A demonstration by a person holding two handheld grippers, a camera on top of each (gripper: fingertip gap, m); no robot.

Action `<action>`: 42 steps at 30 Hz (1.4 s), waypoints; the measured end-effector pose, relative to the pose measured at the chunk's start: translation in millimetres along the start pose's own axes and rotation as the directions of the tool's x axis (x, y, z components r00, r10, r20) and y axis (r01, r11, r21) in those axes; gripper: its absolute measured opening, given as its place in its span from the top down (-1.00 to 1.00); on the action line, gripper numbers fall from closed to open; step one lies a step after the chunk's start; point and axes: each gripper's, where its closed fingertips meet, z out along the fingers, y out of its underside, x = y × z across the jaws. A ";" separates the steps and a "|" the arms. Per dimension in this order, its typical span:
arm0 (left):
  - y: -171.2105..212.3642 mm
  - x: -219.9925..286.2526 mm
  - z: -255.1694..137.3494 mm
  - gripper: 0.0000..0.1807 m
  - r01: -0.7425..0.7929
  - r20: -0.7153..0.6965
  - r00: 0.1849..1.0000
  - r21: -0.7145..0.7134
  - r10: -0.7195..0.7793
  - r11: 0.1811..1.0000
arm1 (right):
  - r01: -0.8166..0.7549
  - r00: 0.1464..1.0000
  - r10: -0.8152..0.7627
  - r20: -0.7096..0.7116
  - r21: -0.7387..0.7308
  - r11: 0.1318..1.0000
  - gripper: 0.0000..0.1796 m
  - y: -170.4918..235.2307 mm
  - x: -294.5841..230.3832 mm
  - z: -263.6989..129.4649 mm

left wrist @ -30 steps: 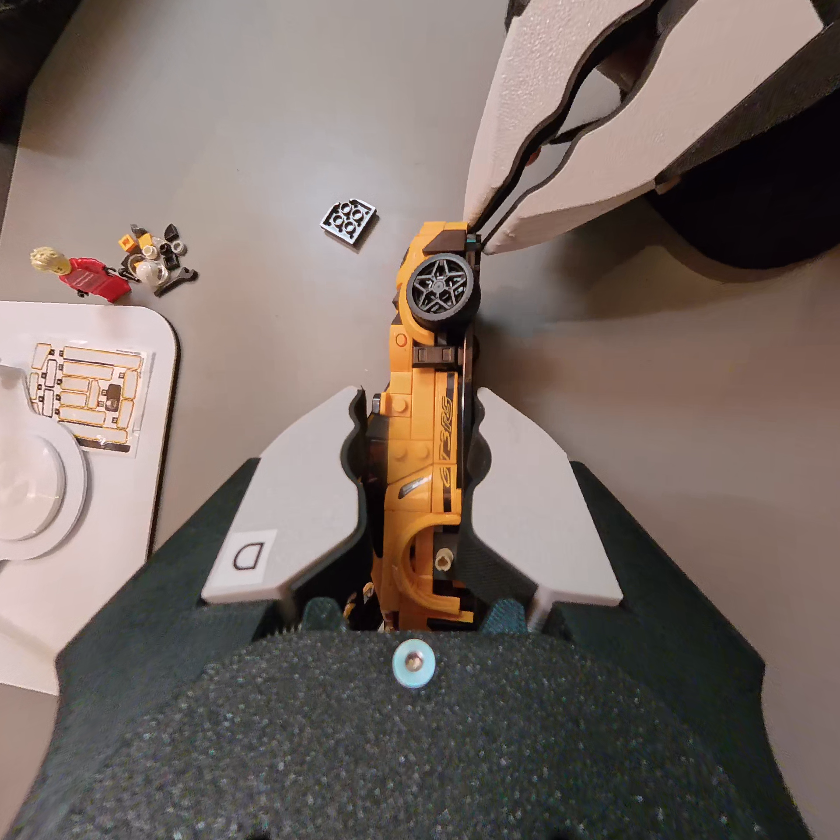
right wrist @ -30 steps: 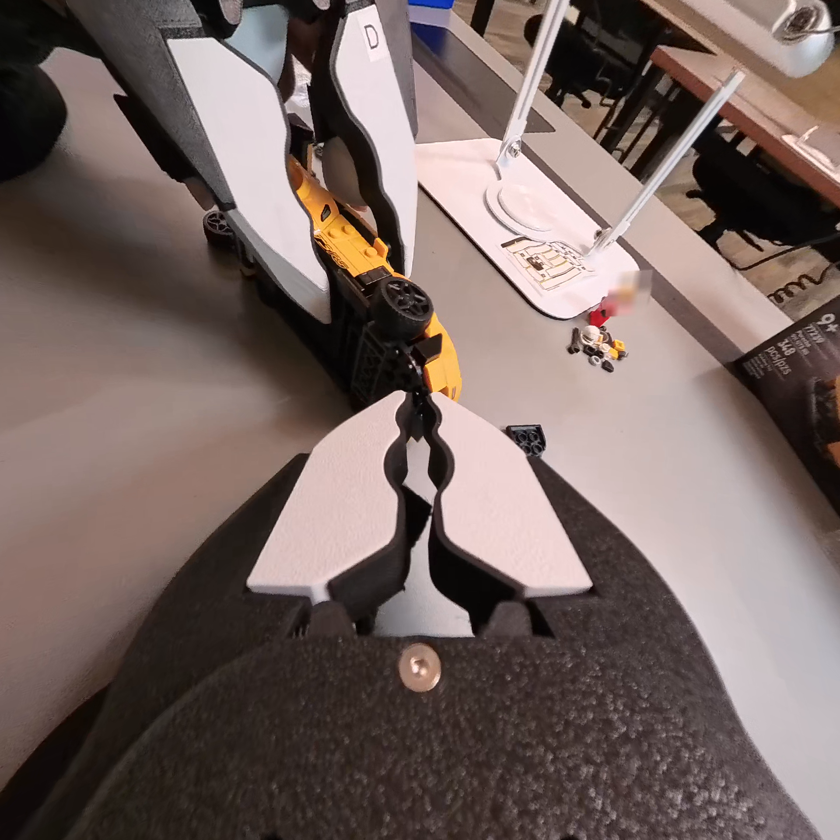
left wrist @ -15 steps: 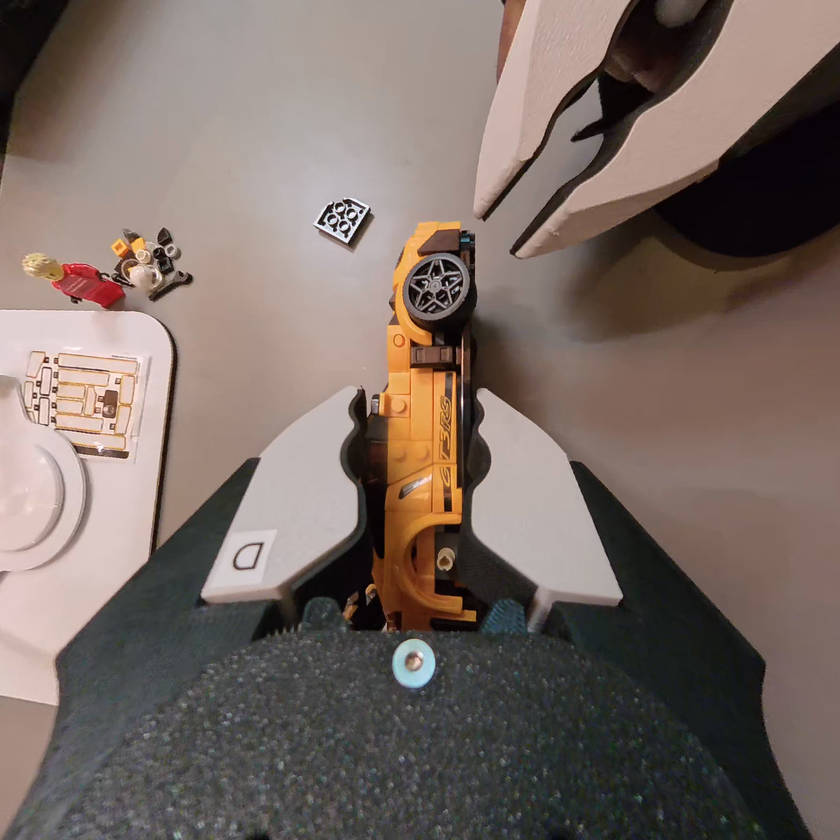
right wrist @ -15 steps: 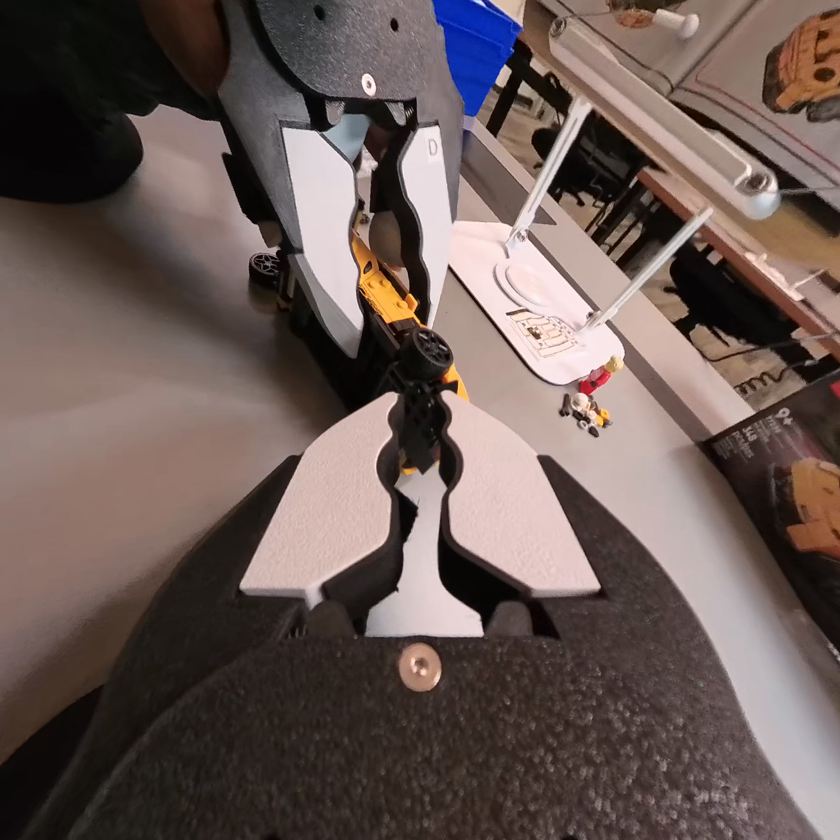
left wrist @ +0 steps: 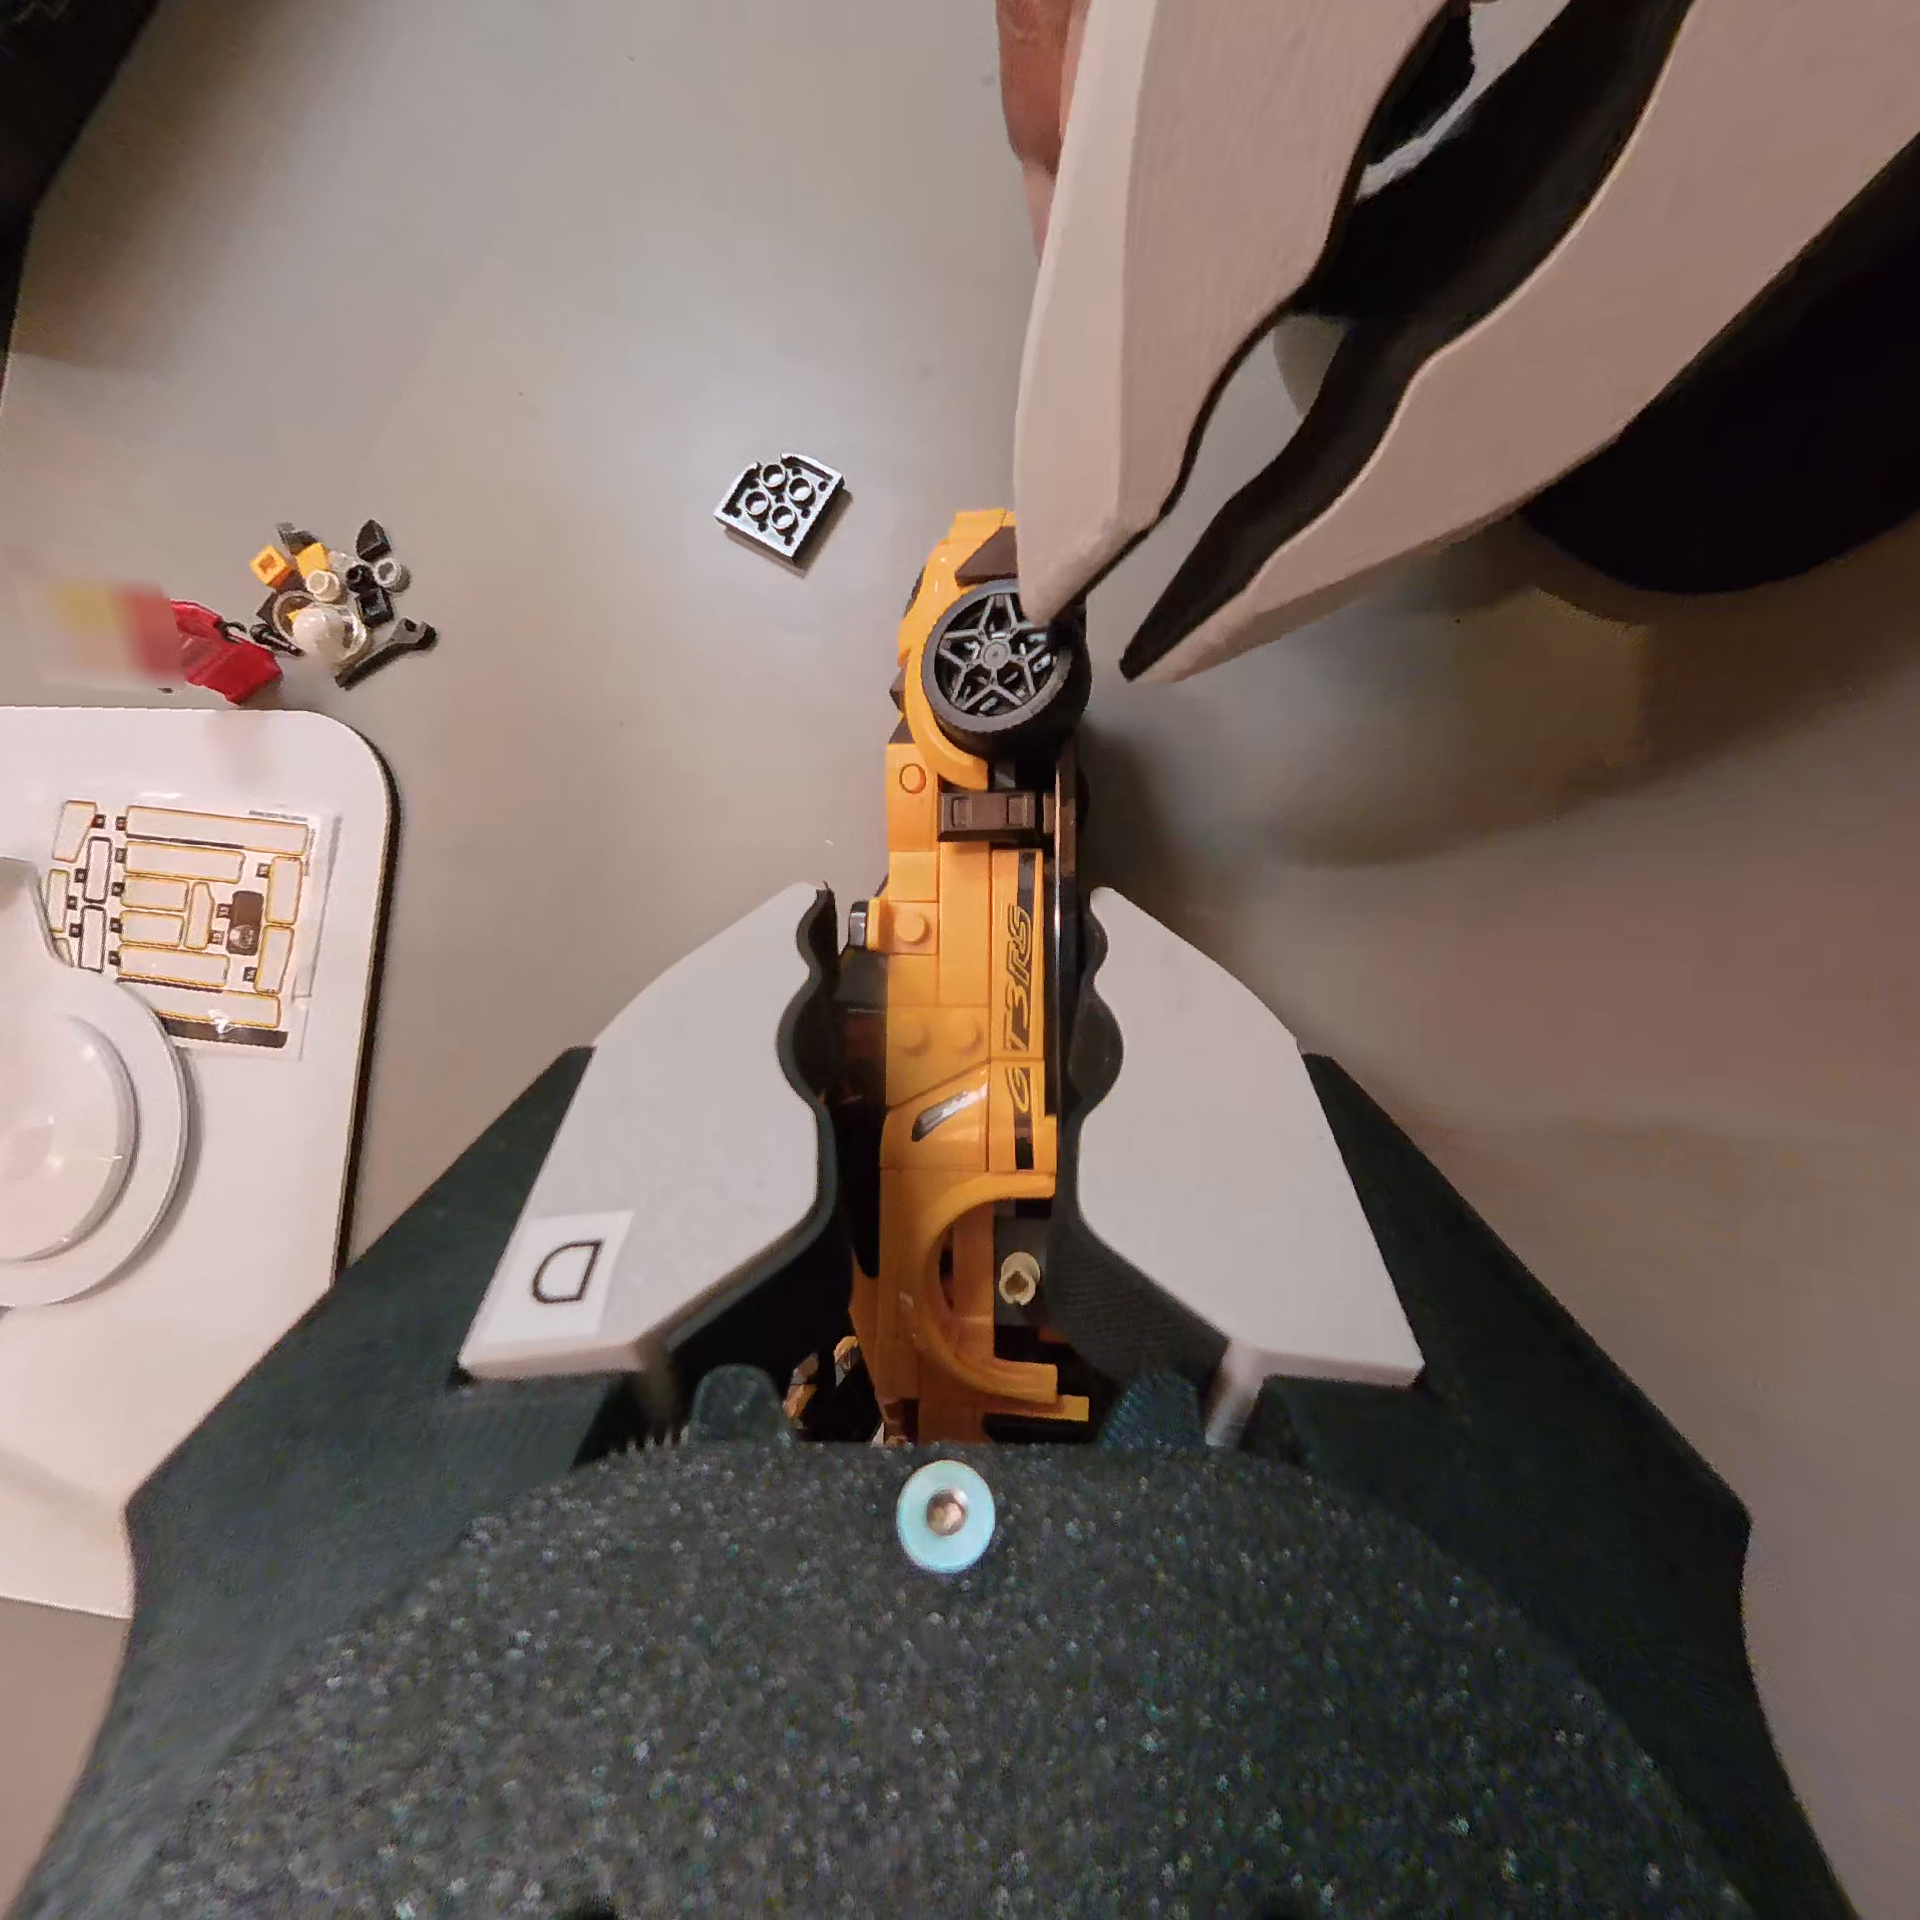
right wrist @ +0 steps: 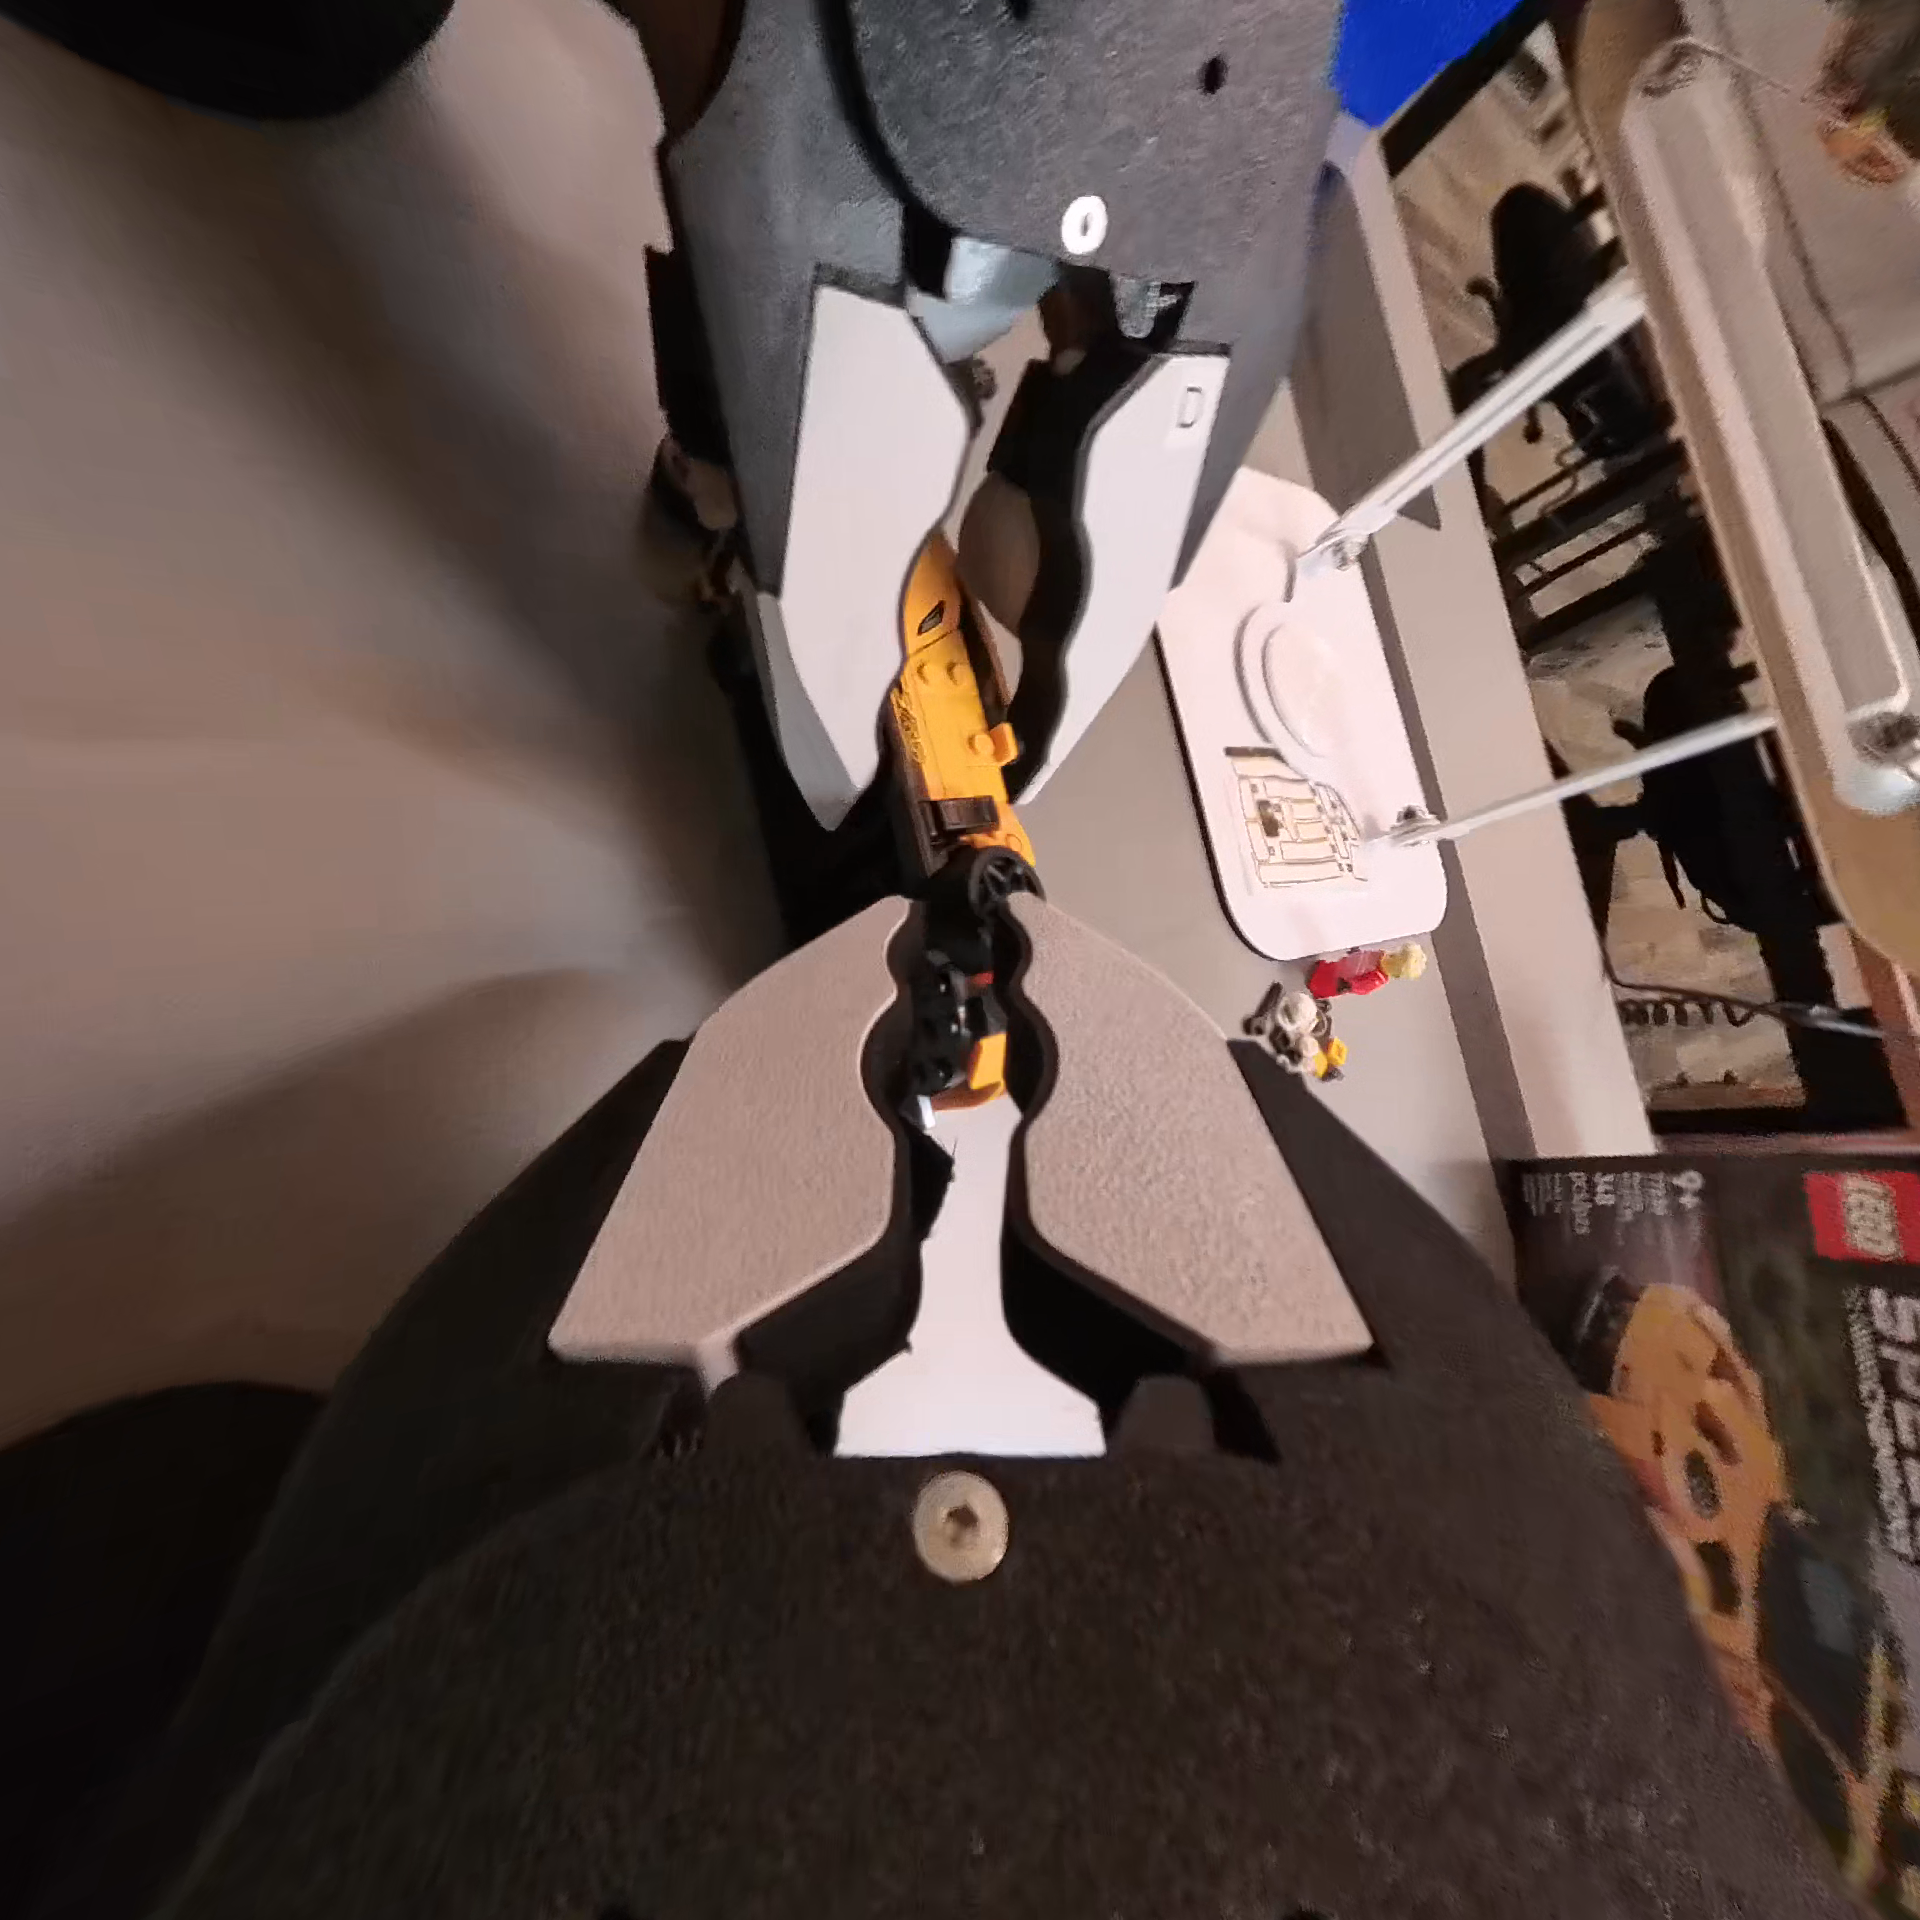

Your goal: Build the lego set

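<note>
Grey worktop [left wrist: 582,343], matte and bare ahead of the left gripper [left wrist: 956,914]; the right wrist view shows its far edge, with chairs and further desks in the room behind. Left gripper: clenched on the orange lego car [left wrist: 971,1039], which lies on its side between the fingers, nose pointing away. Front wheel [left wrist: 1003,665] just ahead of the fingertips. Right gripper [left wrist: 1091,623]: jaws parted, straddling the car's nose from the far right; one fingertip touches the wheel's rim, the other stands apart to the right of it. Whether the pads press the nose cannot be told from the right wrist view, which is blurred. Ahead-left of the left gripper: a dark studded plate [left wrist: 781,509], loose, well apart from the car. Farther left: a heap of small parts [left wrist: 332,603] and a red minifigure [left wrist: 223,655], near the rounded corner of a white lamp base [left wrist: 260,748] bearing a sticker sheet [left wrist: 182,925]. Right of the right gripper, at the worktop's edge: the set's box [right wrist: 1725,1351]. Open worktop lies between plate and parts heap, and to the right of the car.
</note>
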 end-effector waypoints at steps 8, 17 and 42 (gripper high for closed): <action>5.0 8.1 -5.4 0.33 -0.017 -0.048 0.999 -0.007 0.016 1.000 | 0.012 1.000 -0.012 0.005 -0.047 0.999 0.82 -8.8 -12.6 4.7; 25.2 9.0 -33.4 0.18 -0.114 -0.090 0.989 0.021 0.116 0.993 | 0.049 0.999 -0.049 -0.001 -0.094 0.994 0.82 -22.5 -17.1 12.4; 41.5 1.6 -26.6 0.44 -0.027 -0.052 0.998 0.039 0.029 0.999 | 0.202 0.975 -0.190 0.111 -0.108 0.973 0.96 -39.8 -22.6 45.4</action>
